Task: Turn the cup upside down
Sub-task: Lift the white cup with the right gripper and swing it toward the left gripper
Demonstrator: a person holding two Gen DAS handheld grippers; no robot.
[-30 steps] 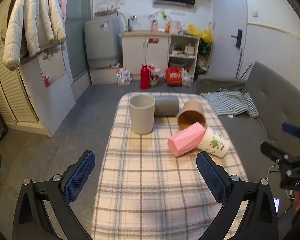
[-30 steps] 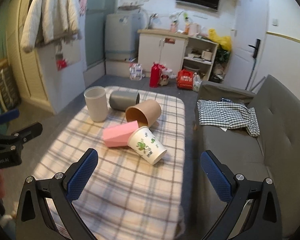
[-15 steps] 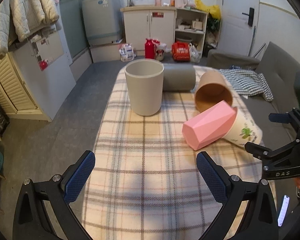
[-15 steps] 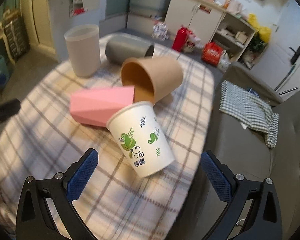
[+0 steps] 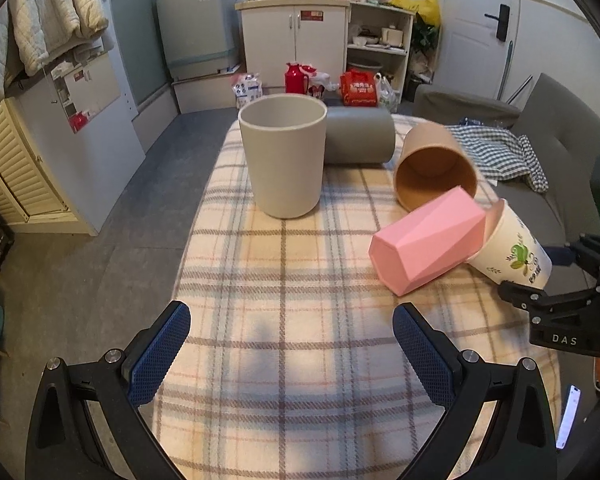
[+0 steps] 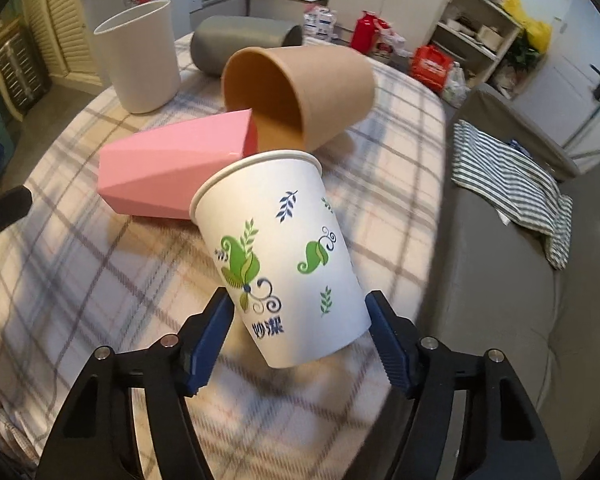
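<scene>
A white paper cup with green leaf prints (image 6: 284,256) lies on its side on the plaid table (image 6: 80,280), rim against a pink faceted cup (image 6: 172,172). My right gripper (image 6: 300,332) is open with its two fingers on either side of the cup's base end, close to its sides. The cup also shows in the left wrist view (image 5: 512,252), at the table's right edge. My left gripper (image 5: 292,356) is open and empty over the near part of the table (image 5: 284,360).
A beige cup (image 5: 284,160) stands upright. A grey cup (image 5: 360,140) and a brown paper cup (image 5: 436,168) lie on their sides behind the pink one (image 5: 428,240). A grey sofa (image 6: 520,300) with a checked cloth (image 6: 512,184) borders the table's right side.
Both grippers have moved forward toward the cups. My right gripper has narrowed and come around the base end of the white leaf-print cup.
</scene>
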